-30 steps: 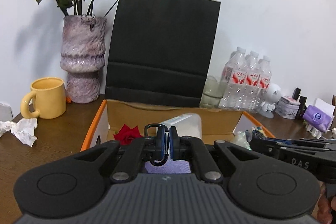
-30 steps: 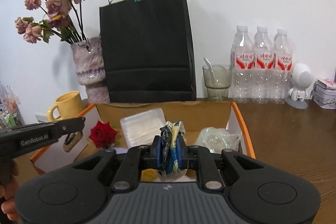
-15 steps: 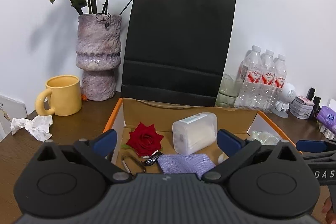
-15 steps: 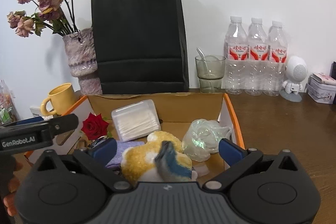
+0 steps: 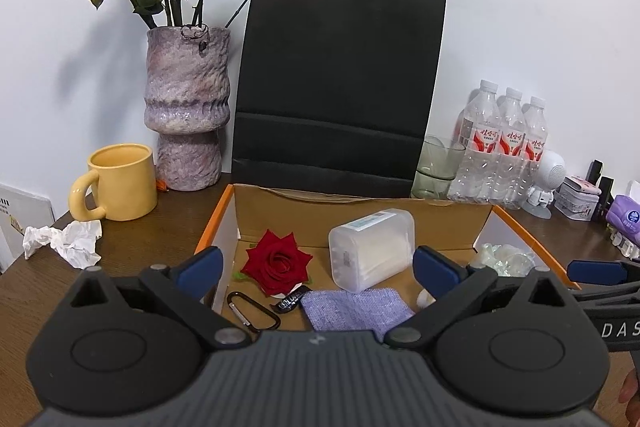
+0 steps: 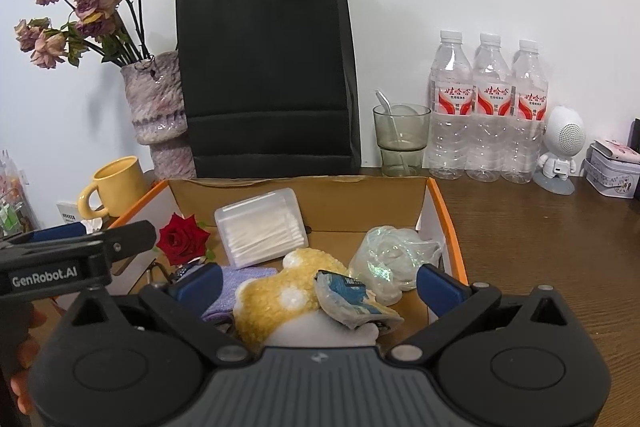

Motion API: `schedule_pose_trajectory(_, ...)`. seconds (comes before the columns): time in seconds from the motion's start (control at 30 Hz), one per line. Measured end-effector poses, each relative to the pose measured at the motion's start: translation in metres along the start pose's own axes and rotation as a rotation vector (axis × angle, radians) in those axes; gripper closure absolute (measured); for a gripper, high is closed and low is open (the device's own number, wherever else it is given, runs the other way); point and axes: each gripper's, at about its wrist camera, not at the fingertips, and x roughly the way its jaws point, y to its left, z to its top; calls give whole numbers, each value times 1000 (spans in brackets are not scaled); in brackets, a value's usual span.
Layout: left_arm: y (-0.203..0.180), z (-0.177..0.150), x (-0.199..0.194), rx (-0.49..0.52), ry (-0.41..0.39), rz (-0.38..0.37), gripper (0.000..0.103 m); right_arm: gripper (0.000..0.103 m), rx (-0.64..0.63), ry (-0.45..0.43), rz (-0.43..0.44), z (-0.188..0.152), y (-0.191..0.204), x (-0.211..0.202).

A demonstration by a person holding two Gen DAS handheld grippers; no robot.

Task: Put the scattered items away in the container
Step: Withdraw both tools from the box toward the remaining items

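**Both grippers open over a filling box**

The left gripper [image 5: 316,269] has its jaws spread wide and holds nothing; it hangs above the near edge of the cardboard box [image 5: 360,205]. The right gripper [image 6: 318,281] is likewise fully open and empty, poised over the box's near right part. Judging by that, each has nothing left to carry here.

Directly under the left gripper, at about 6 o'clock in the box, lie a carabiner [image 5: 253,310] and a purple cloth [image 5: 356,307], with a small black tag [image 5: 291,301] between them. A red rose [image 5: 278,263] sits toward 10 o'clock and a clear box of cotton swabs [image 5: 372,249] leans near the back wall at 12 o'clock.

Under the right gripper a yellow plush toy [image 6: 288,291] fills the near middle, and a blue-patterned wrapper [image 6: 352,299] rests on it. A crumpled iridescent bag [image 6: 394,255] sits at 2 o'clock against the right wall.

Outside the box, on the table [image 6: 540,235], crumpled tissue [image 5: 66,241] lies at 9 o'clock beside a yellow mug [image 5: 118,187]; it looks like the remaining loose item.
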Motion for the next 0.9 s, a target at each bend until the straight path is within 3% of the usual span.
schedule_pose_trajectory(0.47,7,8,-31,-47,-48,-48,0,0,-18,-44,15,6,-2,-32)
schedule_pose_trajectory(0.67,18,3,-57,-44,-60,-25,0,0,-21,-90,17,2,-13,-66)
schedule_pose_trajectory(0.9,29,-18,-81,-19,-29,17,0,0,-69,-69,-52,-26,-28,-90)
